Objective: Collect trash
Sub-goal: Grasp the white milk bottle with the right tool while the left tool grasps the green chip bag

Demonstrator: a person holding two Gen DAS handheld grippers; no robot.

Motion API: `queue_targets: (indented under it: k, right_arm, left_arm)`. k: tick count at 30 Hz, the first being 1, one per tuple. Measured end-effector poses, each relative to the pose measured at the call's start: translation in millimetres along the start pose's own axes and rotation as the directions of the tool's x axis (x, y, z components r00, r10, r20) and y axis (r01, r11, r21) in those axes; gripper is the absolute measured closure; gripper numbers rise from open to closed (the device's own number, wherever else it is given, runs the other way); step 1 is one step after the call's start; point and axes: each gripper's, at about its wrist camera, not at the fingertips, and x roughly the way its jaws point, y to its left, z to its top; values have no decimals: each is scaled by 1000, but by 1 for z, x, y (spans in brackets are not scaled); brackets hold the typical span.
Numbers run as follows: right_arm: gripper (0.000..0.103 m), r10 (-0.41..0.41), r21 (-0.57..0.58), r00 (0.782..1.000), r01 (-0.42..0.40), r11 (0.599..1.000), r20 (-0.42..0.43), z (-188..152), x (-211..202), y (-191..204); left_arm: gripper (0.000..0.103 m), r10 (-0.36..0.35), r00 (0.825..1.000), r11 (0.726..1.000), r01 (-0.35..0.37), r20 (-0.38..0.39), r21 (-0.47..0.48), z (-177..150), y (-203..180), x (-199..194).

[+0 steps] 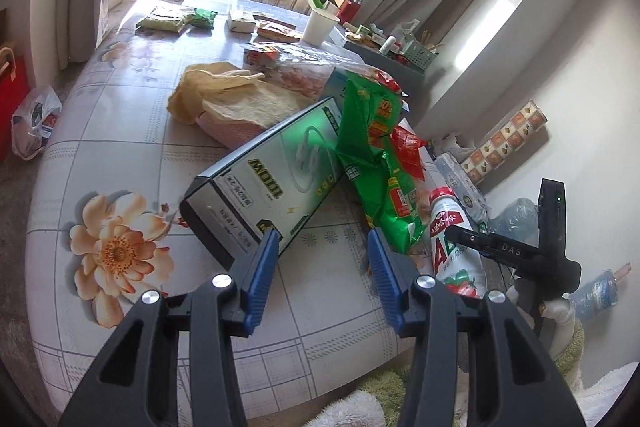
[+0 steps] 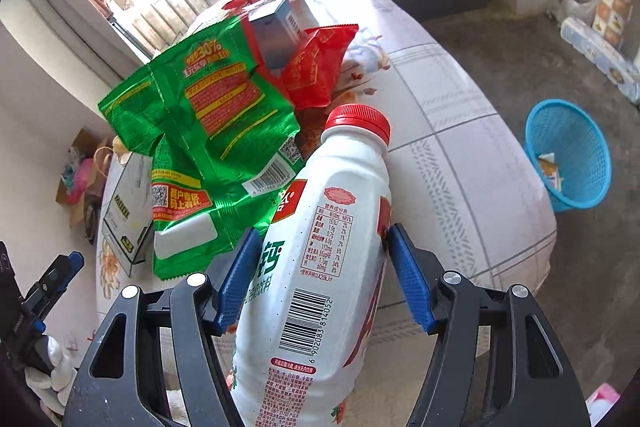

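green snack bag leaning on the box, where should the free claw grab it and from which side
Take the green snack bag by its lower crumpled edge, nearest the left claw, which is open and empty. Come in from the table's near edge. The bag is thin and floppy, propped against the grey box, so pinching a flat fold probably holds better than its puffed middle. The right claw is busy with the white bottle.

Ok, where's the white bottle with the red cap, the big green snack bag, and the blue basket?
white bottle (image 2: pixel 320 247): right wrist view, on its label side.
green snack bag (image 2: pixel 208 115): right wrist view, on its printed back.
blue basket (image 2: pixel 576 131): right wrist view, on its inner mesh wall.
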Motion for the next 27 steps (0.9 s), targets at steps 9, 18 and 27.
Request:
queue_targets:
  k: [9,18,27]
  right_arm:
    - [41,45,6,998,-45,999,33,0,-6,-21]
    - [40,79,-10,996,-79,997,39,-3,-5,-21]
    - [43,115,14,993,-115,993,-7,-8,8,-27]
  left_arm:
    - [57,-95,984,995,94,-150,-14,2,-38,69]
    - [50,-182,966,970,145,-181,-197,8,-41,111]
    - [51,-37,985,974,-2,-167,-227,15,-43,129]
